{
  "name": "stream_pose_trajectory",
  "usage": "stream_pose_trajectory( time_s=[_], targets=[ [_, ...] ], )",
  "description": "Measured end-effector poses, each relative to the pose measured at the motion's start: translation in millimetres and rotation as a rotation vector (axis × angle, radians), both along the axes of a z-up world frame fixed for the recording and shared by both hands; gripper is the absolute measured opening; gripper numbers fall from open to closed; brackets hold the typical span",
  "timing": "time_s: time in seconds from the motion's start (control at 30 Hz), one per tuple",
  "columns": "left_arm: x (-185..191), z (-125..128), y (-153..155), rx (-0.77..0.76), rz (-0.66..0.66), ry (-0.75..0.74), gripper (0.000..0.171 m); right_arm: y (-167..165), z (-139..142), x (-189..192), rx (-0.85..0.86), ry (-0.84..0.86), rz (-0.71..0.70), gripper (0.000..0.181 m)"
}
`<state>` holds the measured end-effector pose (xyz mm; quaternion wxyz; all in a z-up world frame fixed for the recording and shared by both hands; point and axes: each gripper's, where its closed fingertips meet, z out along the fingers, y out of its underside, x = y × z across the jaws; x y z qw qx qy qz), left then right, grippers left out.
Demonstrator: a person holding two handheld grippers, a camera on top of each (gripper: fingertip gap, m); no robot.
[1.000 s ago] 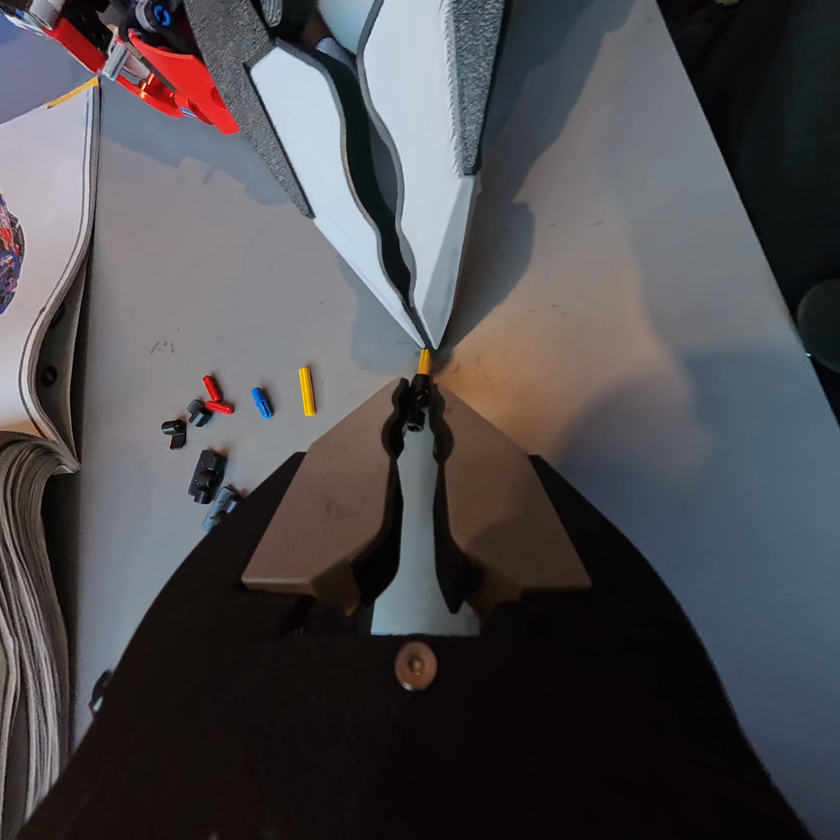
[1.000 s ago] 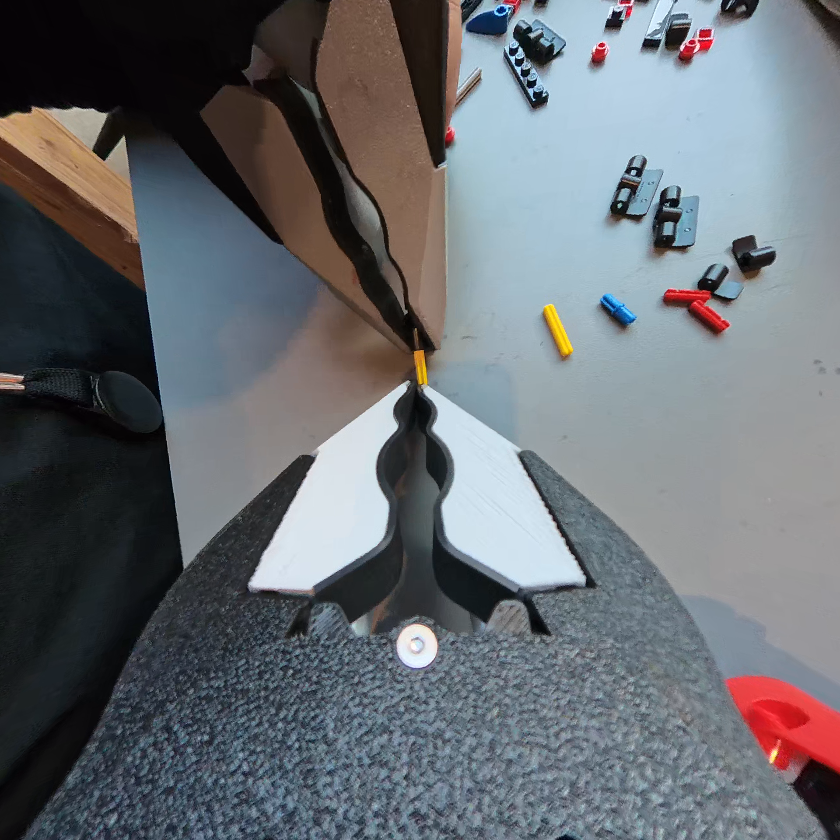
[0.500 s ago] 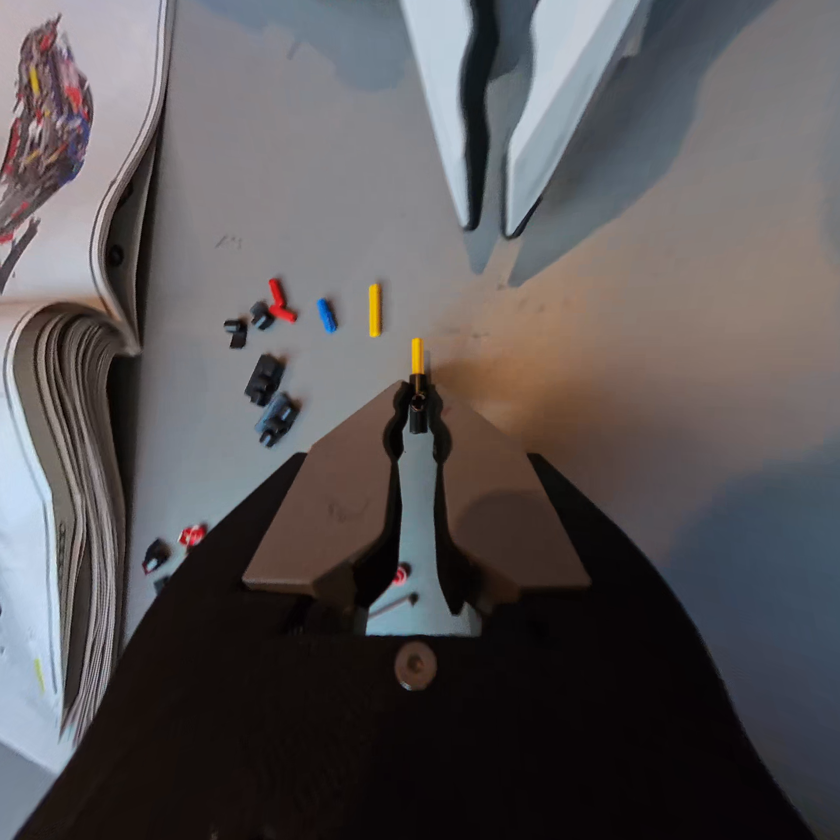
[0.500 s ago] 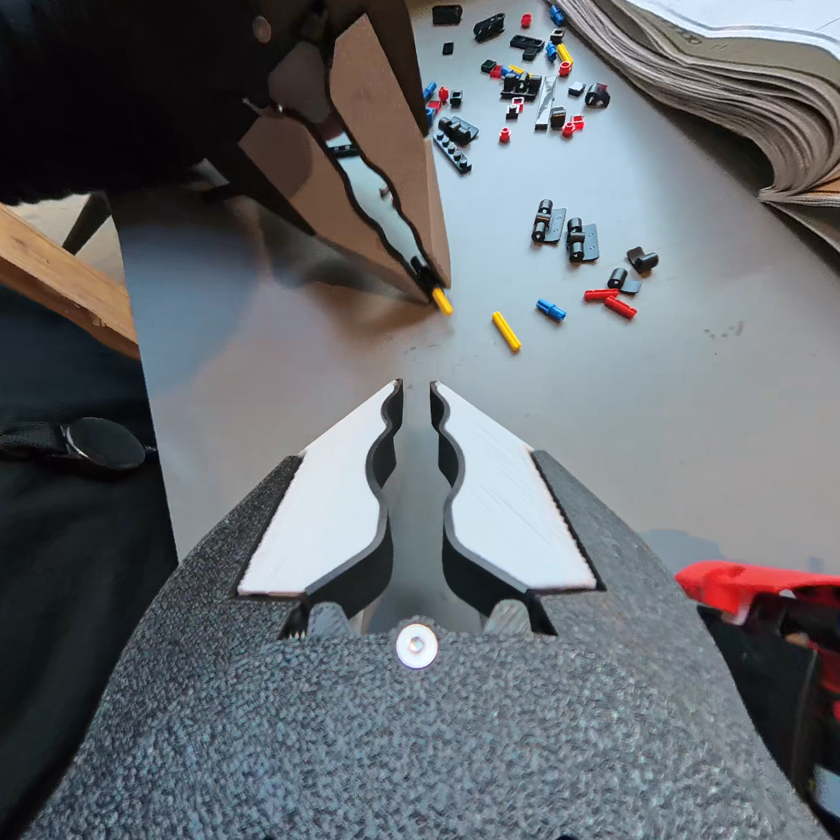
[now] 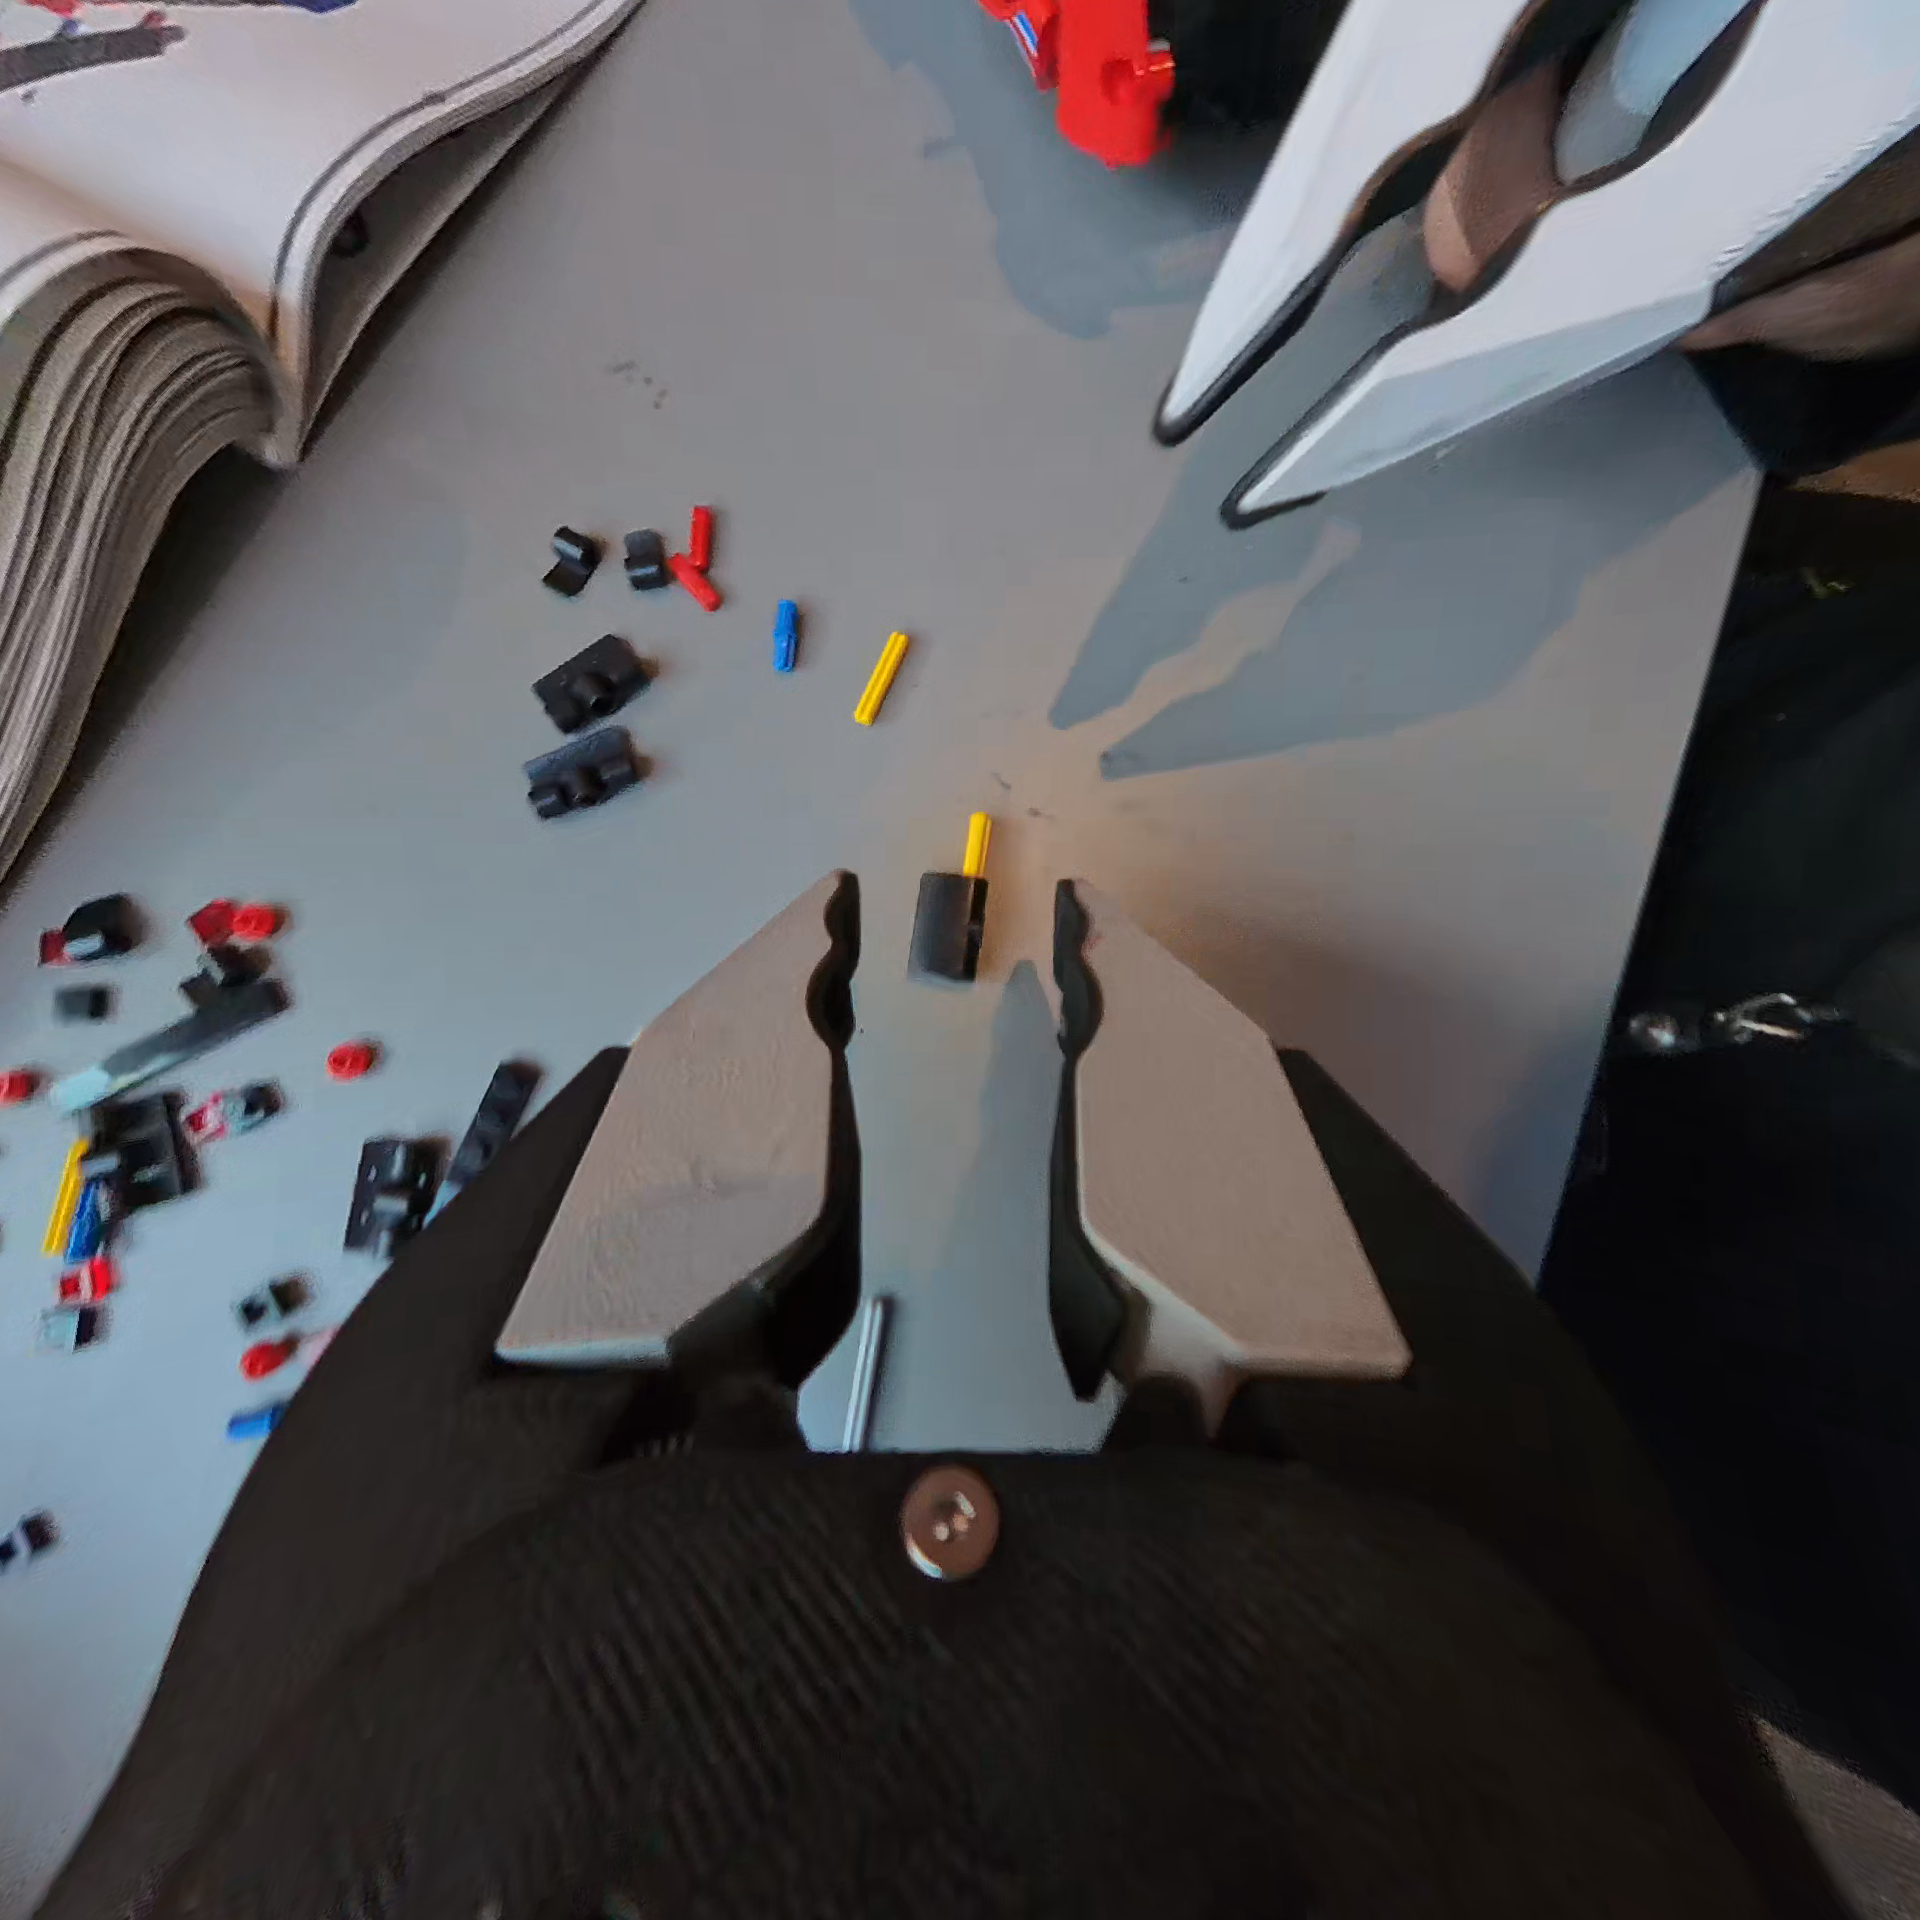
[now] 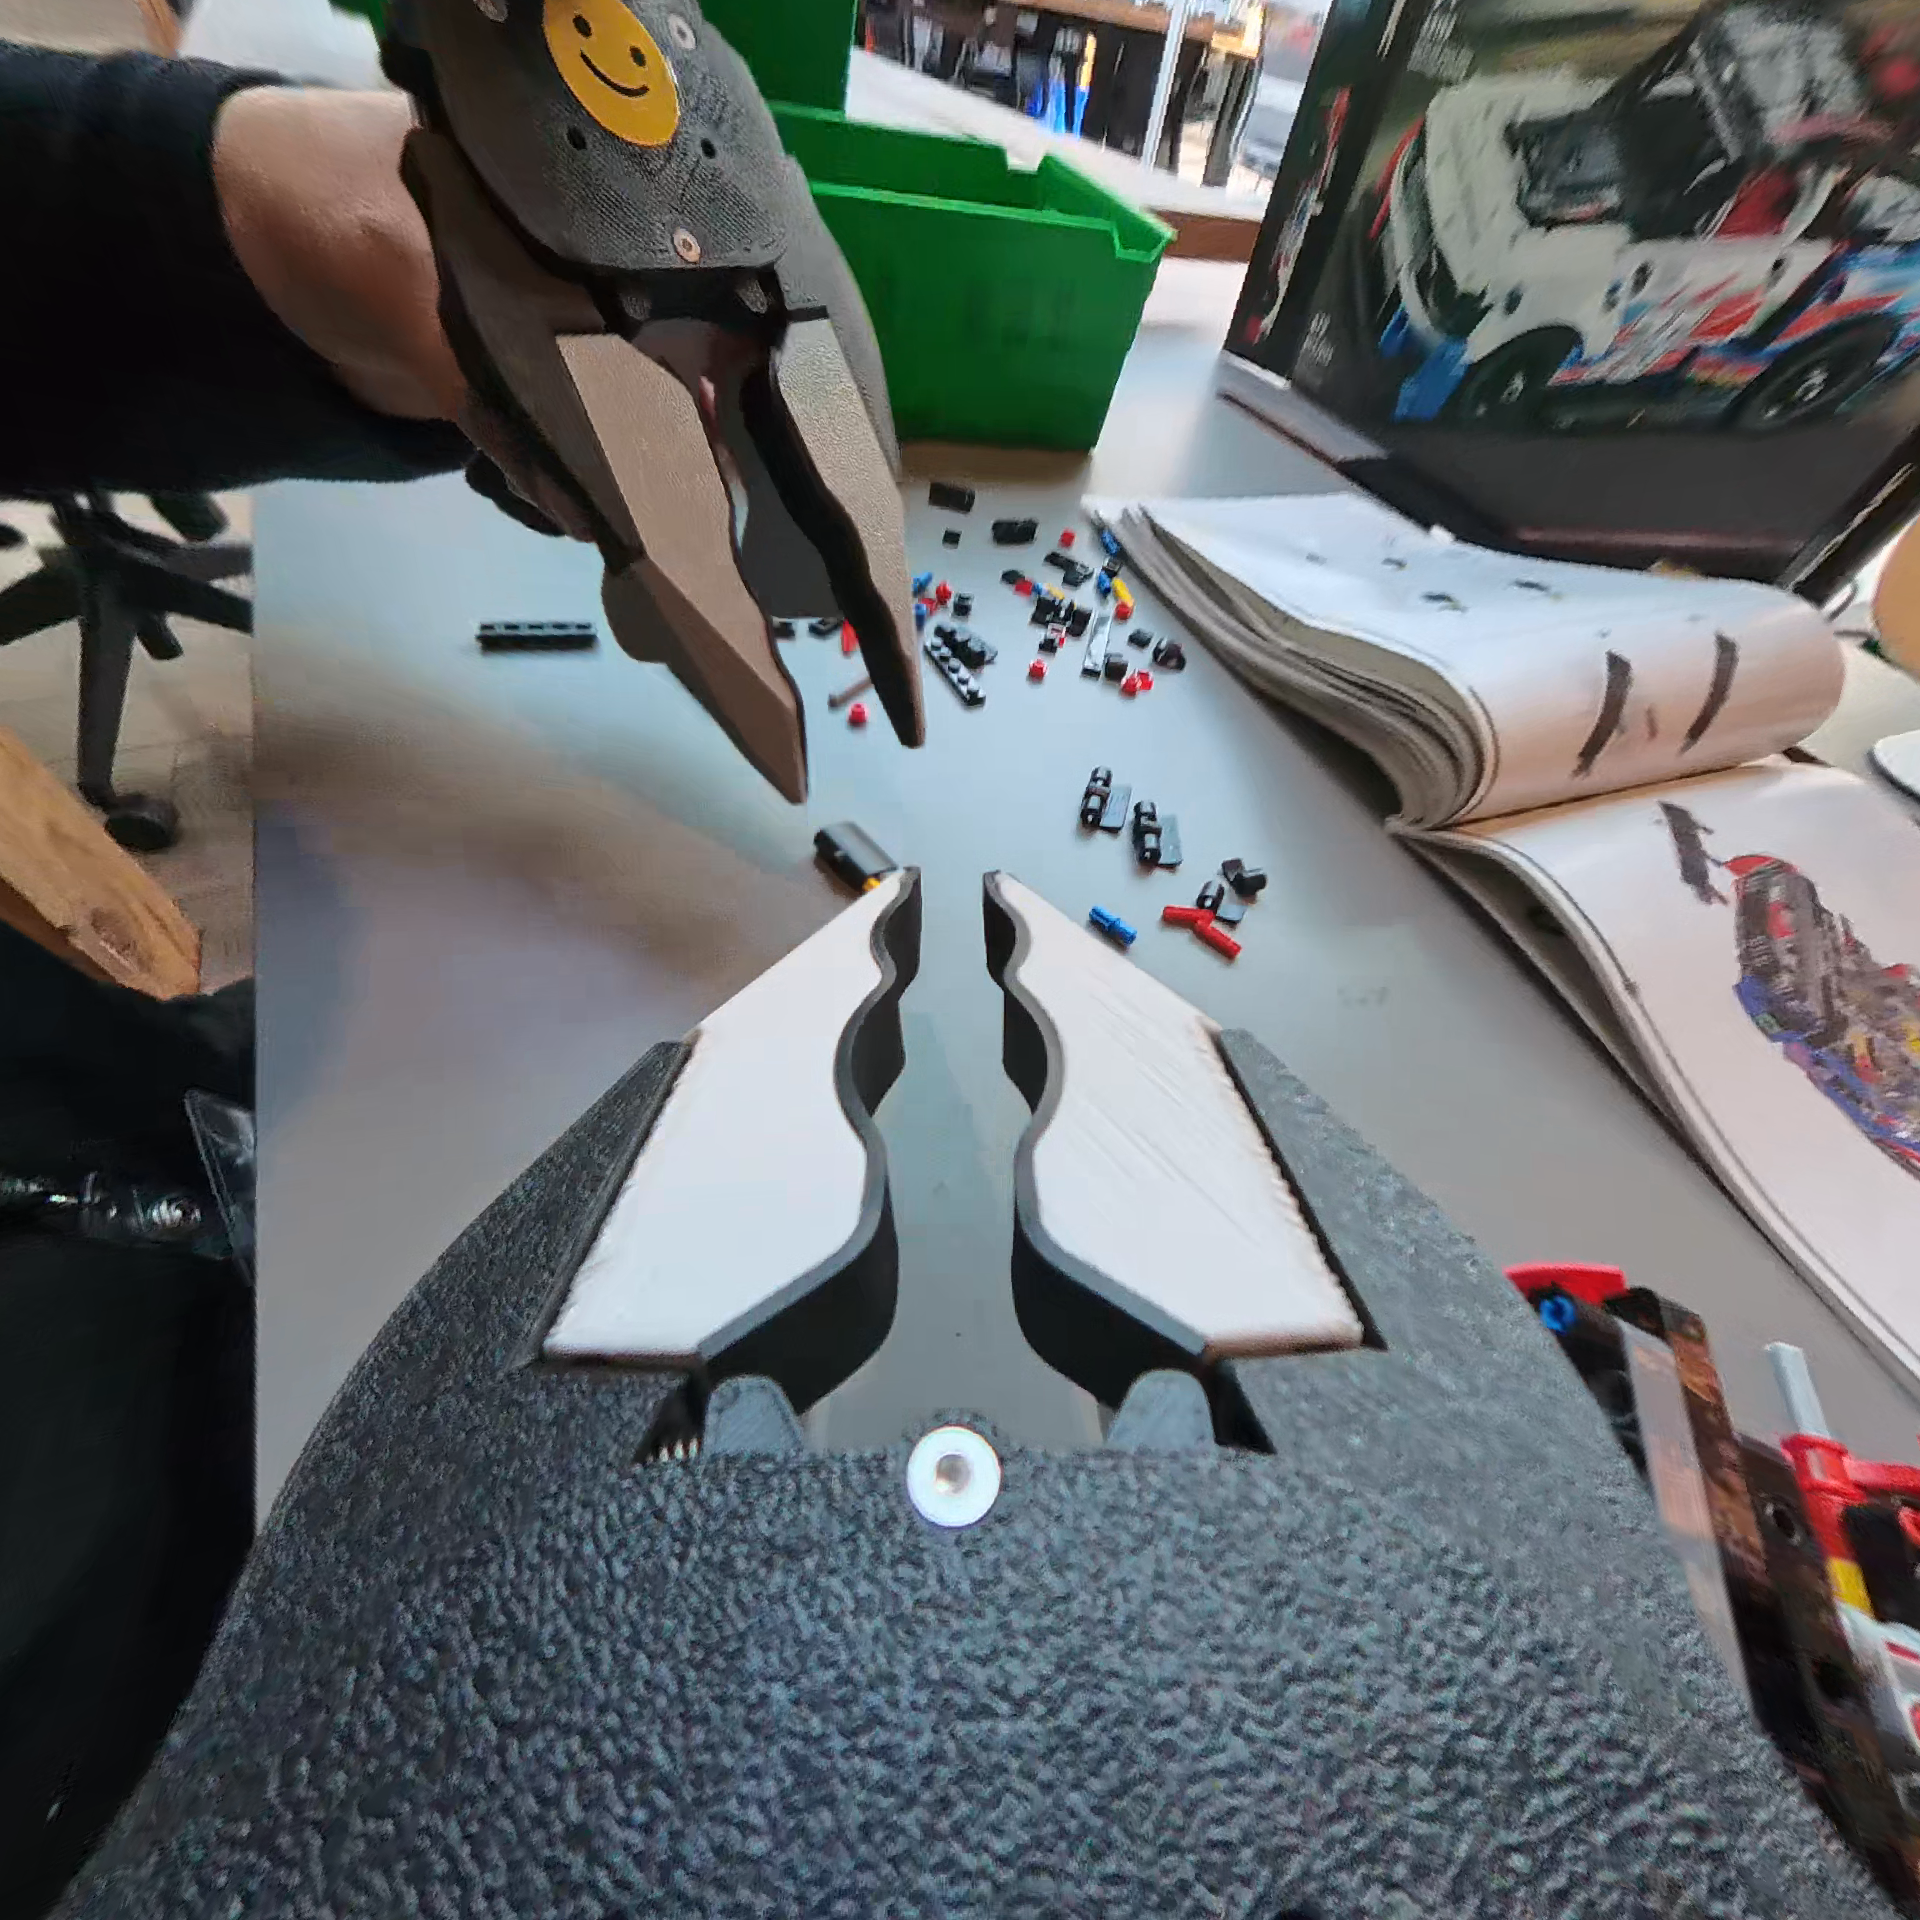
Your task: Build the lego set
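Observation:
A small black connector with a yellow axle stuck in it point(image 5: 954, 914) lies on the grey table between the tips of my open, empty left gripper point(image 5: 956, 899). It also shows in the right wrist view point(image 6: 856, 854), just past my left fingertip. My right gripper point(image 6: 951, 883) is open and empty, held above the table; it shows at the upper right of the left wrist view point(image 5: 1205, 468). A loose yellow axle point(image 5: 881, 677), a blue pin point(image 5: 787, 635) and red pins point(image 5: 696, 556) lie to the left. The red partly built model point(image 5: 1101, 73) sits at the far edge.
An open instruction booklet point(image 6: 1475, 665) lies along the table side. Many small loose parts point(image 6: 1049, 623) are scattered beyond. A green bin point(image 6: 966, 270) and the set's box point(image 6: 1621, 229) stand at the back. The table edge point(image 5: 1662, 831) is close on the right. One gripper's finger ends stand about 8 cm off the other's. The left tips stand about 8 cm off the blue pin point(image 5: 787, 635).
My left gripper has opened and let the black connector with the yellow axle down onto the table. My right gripper let go of the axle, opened and drew back upward.

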<state>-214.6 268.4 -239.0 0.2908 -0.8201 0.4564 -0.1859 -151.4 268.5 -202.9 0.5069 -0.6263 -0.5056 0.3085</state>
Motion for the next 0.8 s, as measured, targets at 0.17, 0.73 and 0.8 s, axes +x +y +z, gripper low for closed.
stream_pose_trajectory(
  time_s=[0.17, 0.73, 0.8],
  targets=[
    [-33, 4, -14, -0.015, 0.035, 0.068, 0.041, 4, 5, 3, -0.016, 0.040, -0.009, 0.011],
    [-25, 99, 72, 0.439, 0.298, -0.380, 0.056, -19, -2, -19, 0.163, -0.049, 0.066, 0.014],
    [-24, 110, 78, 0.458, 0.266, -0.426, 0.061, -19, -5, -22, 0.167, -0.070, 0.069, 0.014]
  ],
)
